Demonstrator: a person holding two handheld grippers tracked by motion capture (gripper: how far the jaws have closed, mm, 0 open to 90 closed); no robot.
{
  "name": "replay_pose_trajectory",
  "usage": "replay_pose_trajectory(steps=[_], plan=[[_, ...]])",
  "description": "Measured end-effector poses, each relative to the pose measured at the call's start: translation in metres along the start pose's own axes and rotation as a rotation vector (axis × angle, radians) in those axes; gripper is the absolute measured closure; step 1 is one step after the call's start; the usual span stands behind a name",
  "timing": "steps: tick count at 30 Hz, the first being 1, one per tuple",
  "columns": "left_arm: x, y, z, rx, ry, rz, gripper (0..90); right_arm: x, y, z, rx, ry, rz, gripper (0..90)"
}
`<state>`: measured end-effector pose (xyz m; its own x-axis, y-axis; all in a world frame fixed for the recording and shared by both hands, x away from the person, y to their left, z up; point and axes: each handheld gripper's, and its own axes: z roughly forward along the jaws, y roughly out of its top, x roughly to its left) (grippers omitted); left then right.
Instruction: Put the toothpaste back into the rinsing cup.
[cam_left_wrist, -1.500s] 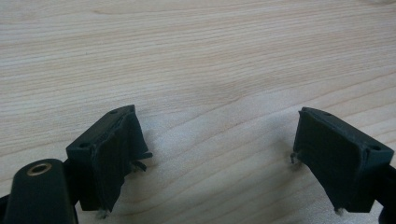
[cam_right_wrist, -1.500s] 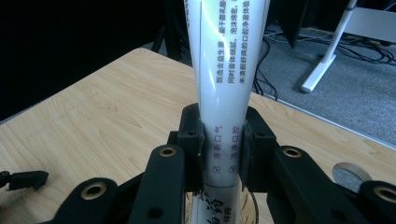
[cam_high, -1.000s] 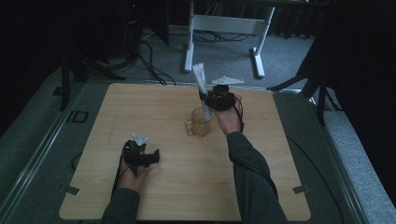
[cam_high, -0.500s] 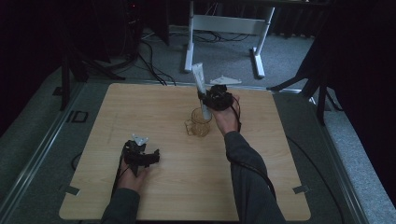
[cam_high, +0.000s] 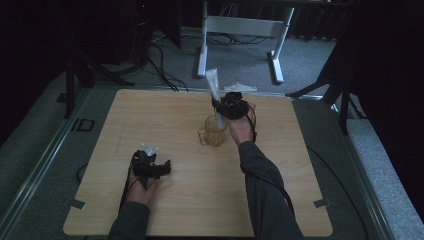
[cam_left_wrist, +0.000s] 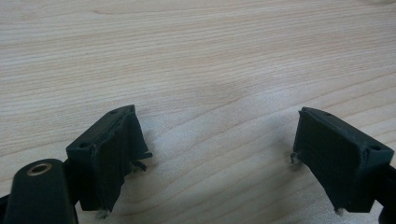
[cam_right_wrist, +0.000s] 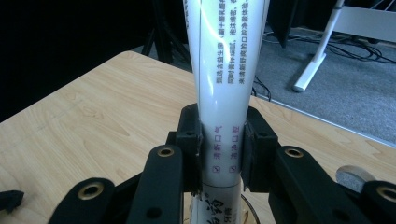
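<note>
A white tube (cam_high: 213, 85) with printed text stands tilted, its lower end inside a clear glass mug (cam_high: 214, 132) near the middle of the wooden table (cam_high: 150, 115). My right gripper (cam_high: 221, 107) is shut on the tube just above the mug's rim. In the right gripper view both pads press the tube (cam_right_wrist: 226, 56) between them at the right gripper (cam_right_wrist: 223, 149). Its jaws have just eased open slightly, with the tube still between them. My left gripper (cam_high: 159, 167) rests low on the table at the front left, open, with bare wood between the jaws of the left gripper (cam_left_wrist: 215, 154).
A white desk frame (cam_high: 240, 25) and cables (cam_high: 160, 65) lie on the grey floor beyond the table's far edge. A small white object (cam_high: 241, 87) sits at that edge. Tape pieces (cam_high: 322, 202) mark the front corners.
</note>
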<state>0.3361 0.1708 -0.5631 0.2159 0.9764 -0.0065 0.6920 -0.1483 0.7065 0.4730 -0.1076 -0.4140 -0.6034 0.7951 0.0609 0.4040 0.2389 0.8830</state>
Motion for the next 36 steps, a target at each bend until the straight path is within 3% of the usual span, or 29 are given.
replay_pose_trajectory(steps=[4, 11, 36], plan=[[0.000, 0.000, 0.000, -0.001, 0.000, -0.001, 14.0, -0.002, -0.003, 0.002, 0.001, 0.004, 0.026, 72.3], [0.000, 0.000, 0.000, -0.001, 0.000, 0.000, 14.0, -0.005, -0.009, 0.003, 0.011, 0.009, 0.030, 71.8], [-0.001, 0.000, 0.000, -0.003, 0.001, -0.004, 14.0, -0.003, -0.016, 0.008, 0.034, -0.002, 0.004, 71.5]])
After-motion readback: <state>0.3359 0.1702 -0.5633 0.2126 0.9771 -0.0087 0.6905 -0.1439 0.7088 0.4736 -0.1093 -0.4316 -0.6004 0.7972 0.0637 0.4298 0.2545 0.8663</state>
